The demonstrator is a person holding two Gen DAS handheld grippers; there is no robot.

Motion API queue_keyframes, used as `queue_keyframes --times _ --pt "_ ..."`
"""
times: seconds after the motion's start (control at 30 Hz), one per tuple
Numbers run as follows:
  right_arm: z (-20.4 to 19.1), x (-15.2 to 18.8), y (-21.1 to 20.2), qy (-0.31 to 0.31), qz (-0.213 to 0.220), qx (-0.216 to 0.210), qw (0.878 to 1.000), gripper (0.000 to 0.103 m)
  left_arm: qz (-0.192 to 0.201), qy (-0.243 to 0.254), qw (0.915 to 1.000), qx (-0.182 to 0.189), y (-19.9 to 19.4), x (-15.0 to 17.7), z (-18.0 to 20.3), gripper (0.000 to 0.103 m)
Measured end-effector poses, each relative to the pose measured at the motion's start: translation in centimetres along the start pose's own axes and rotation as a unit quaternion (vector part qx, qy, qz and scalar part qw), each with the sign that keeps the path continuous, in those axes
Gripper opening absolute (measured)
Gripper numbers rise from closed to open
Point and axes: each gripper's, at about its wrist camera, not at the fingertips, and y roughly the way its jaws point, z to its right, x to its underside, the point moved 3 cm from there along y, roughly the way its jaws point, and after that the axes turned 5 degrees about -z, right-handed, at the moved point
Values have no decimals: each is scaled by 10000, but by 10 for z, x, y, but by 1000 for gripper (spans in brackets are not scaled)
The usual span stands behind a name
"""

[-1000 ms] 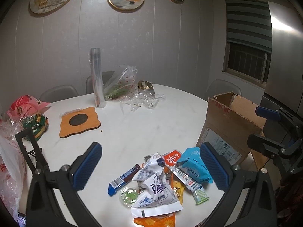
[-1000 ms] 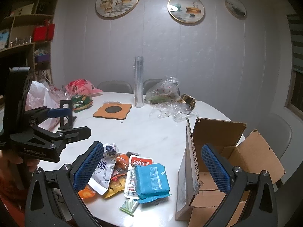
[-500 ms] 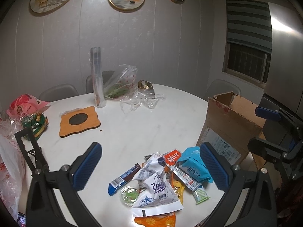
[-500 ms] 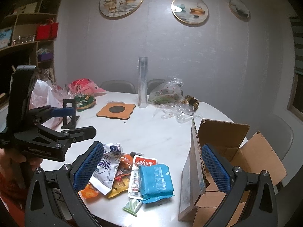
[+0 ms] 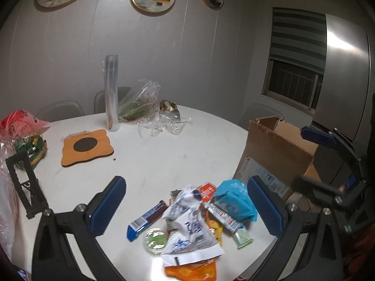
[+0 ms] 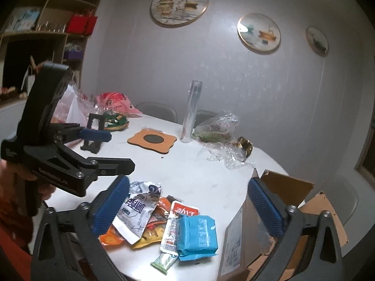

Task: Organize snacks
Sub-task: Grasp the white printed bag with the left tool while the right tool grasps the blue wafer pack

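Hovering over the near edge of the white table (image 5: 164,154), held the left gripper (image 5: 184,187) with its 2 blue pads spread wide and nothing gripped. Held the right gripper (image 6: 187,185) alongside, pads likewise well apart, though drawn in a little just then by a closing of the jaws; gripped nothing and pressed on nothing.

Found the snack pile (image 5: 192,222) lying loose on the table, below and beyond both pairs of pads and touched by neither. Saw on top a crumpled white pouch (image 6: 138,213) and a blue packet (image 6: 195,236), the packet on the side nearest the cardboard box (image 5: 276,154). Saw a dark chocolate bar (image 5: 147,220) and a small round cup (image 5: 154,236) with green contents at the pile's opposite side, and an orange wrapper (image 5: 194,269) at its near edge.

Found the box standing open at the table's right side, just beside the pile, flaps up; could not tell what lay inside.

Noted farther back an orange mat (image 5: 86,146), a tall clear roll (image 5: 111,93) upright behind it, and crumpled clear bags (image 5: 145,103) just beside the roll.
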Motion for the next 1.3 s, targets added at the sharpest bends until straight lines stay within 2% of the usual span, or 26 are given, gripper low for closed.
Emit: queue_keyframes --times 0.07,0.13,0.2,0.3,0.43,0.57,0.6,0.67,0.7,0.77,0.83,0.87,1.13,1.3 --pt "-4 3 7 -1 -50 14 10000 69 -95 8 9999 -64 4 8 -5 102" --pt "-6 10 16 120 -163 -127 9997 63 -216 -2 9998 -25 8 15 -10 102" --pt "-6 19 28 301 -353 -386 9982 51 -422 -37 9991 63 17 27 -15 102" --pt "-7 40 50 536 -744 -615 9939 46 -769 -134 9968 193 34 44 -19 102" --pt "-6 62 71 702 -1065 -543 9903 45 -1114 -295 9924 428 56 62 -18 102" --pt "-1 77 83 936 -1245 -556 9862 45 -1238 -473 9879 804 70 65 -10 100" --pt "0 80 85 962 -1255 -540 9859 45 -1264 -458 9879 771 74 65 -8 98" --pt "0 83 87 991 -1259 -511 9858 45 -1343 -405 9875 716 82 64 -3 85" --pt "1 83 87 1002 -1249 -495 9859 45 -1383 -388 9872 692 86 64 -1 82" --pt "2 84 86 996 -1247 -461 9861 45 -1469 -333 9867 618 93 66 1 69" --pt "2 83 85 980 -1248 -386 9866 46 -1523 -268 9868 484 97 67 1 65" --pt "2 84 86 984 -1247 -363 9866 46 -1540 -249 9868 446 99 68 1 59" --pt "8 84 93 1016 -1344 -158 9856 48 -1491 -238 9871 527 94 71 -6 54" --pt "10 81 103 922 -1434 47 9853 57 -1438 -273 9874 603 93 72 -9 50"
